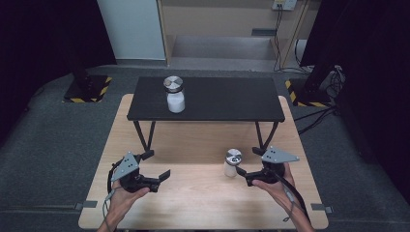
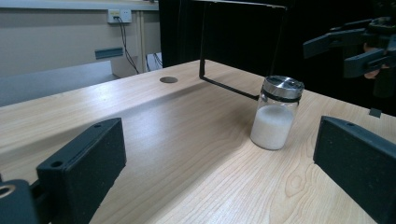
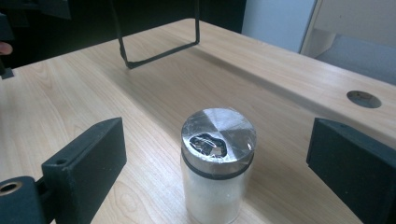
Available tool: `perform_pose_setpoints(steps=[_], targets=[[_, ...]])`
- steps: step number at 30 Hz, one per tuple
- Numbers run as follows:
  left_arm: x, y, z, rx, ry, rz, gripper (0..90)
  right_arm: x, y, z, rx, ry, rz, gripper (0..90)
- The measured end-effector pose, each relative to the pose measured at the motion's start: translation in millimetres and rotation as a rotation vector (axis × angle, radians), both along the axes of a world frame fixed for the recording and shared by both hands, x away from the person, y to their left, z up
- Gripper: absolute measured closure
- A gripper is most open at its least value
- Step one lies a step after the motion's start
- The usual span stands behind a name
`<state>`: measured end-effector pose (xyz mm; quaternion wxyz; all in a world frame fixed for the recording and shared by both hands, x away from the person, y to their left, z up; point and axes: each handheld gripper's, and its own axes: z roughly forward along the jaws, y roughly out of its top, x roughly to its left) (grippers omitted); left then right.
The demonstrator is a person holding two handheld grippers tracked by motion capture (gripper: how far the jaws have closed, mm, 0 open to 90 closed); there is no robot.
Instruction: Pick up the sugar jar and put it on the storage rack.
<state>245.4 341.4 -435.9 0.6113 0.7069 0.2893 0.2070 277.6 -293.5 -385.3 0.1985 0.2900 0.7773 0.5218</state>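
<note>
Although the right gripper (image 1: pixel 245 172) has its two black jaws spread wide, they close on nothing yet: the small clear glass jar with a brushed metal lid and white powder inside (image 3: pixel 218 163) stands upright between them in the right gripper view, touching neither pad, with a gap on both sides. In the high view that same jar (image 1: pixel 232 163) sits on the pale wooden table (image 1: pixel 193 203) just ahead of the right gripper's tips, to the side nearer the left gripper. The left gripper (image 1: pixel 157 166) is also open and empty, its jaws well apart; seen along them, the jar (image 2: pixel 277 113) lies well ahead, beyond the right-hand pad, with the right gripper (image 2: pixel 345 46) behind it.

Farther out from both grippers, past the jar, a low black shelf on thin metal legs (image 1: pixel 208 98) spans the table, and on its top stands a second, larger glass jar with a metal lid and white contents (image 1: pixel 174 94), well clear of either gripper. One bent black leg of the shelf (image 3: pixel 159 51) shows beyond the near jar.

By my reading, the work is at its very start: the approach to the near jar looks made, but the grasp is not. What remains seems to be closing the right jaws on the glass body, lifting, and carrying it wherever it belongs, possibly up beside the other jar.
</note>
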Motion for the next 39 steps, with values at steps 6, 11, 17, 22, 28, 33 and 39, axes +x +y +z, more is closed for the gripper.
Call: perform_pose_setpoints(steps=[6, 11, 17, 22, 28, 33, 39], targets=[[-0.4, -1.0, 0.5, 0.007, -0.001, 0.001, 1.0, 9.9, 11.9, -8.8, -0.015, 0.005, -0.018, 5.5], [0.0, -1.2, 0.3, 0.008, -0.001, -0.002, 1.0, 17.7, 19.5, -13.4, -0.027, 0.017, -0.025, 5.6], [0.5, -1.7, 0.6, 0.012, 0.0, -0.006, 1.0, 25.1, 28.0, -17.7, -0.048, 0.029, -0.027, 7.0], [0.3, -1.4, 0.6, 0.011, -0.002, -0.006, 1.0, 30.1, 32.7, -21.7, -0.046, 0.044, -0.033, 9.0], [0.6, -1.4, 0.6, 0.011, 0.0, -0.006, 1.0, 34.0, 37.6, -24.8, -0.05, 0.047, -0.033, 17.5], [0.9, -1.7, 0.7, 0.014, 0.0, -0.008, 1.1, 36.0, 40.7, -23.6, -0.075, 0.047, -0.013, 31.0], [0.6, -1.3, 0.8, 0.013, -0.002, -0.007, 1.1, 35.9, 41.1, -25.0, -0.072, 0.045, -0.018, 34.5]])
